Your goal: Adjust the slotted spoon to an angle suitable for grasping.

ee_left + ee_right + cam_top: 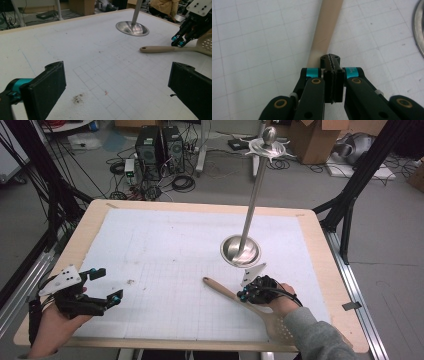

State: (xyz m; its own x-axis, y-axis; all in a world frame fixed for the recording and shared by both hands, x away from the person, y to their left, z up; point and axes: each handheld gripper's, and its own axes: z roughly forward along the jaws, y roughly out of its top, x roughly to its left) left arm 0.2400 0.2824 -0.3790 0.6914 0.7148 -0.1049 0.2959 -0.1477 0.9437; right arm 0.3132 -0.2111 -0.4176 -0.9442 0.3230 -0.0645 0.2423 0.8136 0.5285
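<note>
Over at the near-left corner of the desk (pixel 95 227), well apart from the steel stand (pixel 241 250), the left gripper (pixel 102 287) hovers, jaws spread wide and empty. Moving right: a slotted wooden spatula (pixel 227 292) lies flat just in front of the stand's base. Right gripper (pixel 245 295) sits on its handle, jaws pressed together, though whether they actually pinch the wood, I cannot tell. Risk: a thin, off-centre hold could let the spatula pivot or slip on lifting, knocking that stand.
</note>
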